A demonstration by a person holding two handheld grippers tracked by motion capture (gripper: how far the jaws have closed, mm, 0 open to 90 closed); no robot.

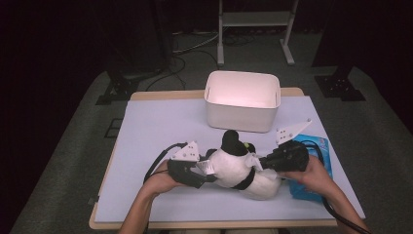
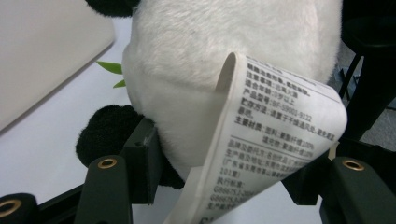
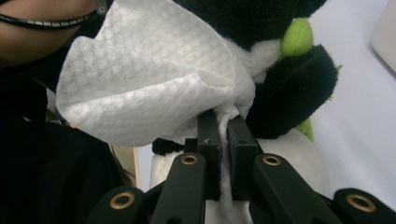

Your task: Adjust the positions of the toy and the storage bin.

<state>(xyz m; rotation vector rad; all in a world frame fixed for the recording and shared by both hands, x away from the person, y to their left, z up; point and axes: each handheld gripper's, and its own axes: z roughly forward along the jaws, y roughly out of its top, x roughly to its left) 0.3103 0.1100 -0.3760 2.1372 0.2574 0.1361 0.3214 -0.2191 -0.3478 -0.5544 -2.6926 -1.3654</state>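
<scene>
A black-and-white panda plush [image 1: 233, 170] lies on the white table mat [image 1: 160, 126]. My left gripper [image 1: 205, 171] is at its left side. In the left gripper view the jaws [image 2: 224, 163] bracket the plush's white body [image 2: 224, 37] and its curled printed label [image 2: 275, 121], with the left pad [image 2: 144, 149] pressed into the fur. From the right, my right gripper [image 1: 256, 163] reaches the plush's back. It [image 3: 223, 126] is shut on a crumpled white wipe [image 3: 140, 84], held against the plush [image 3: 289, 88].
A white open bin [image 1: 242, 114] stands behind the plush at the back middle of the mat. A blue wipe packet [image 1: 319, 146] lies under the right hand near the mat's right edge. The mat's left half is bare.
</scene>
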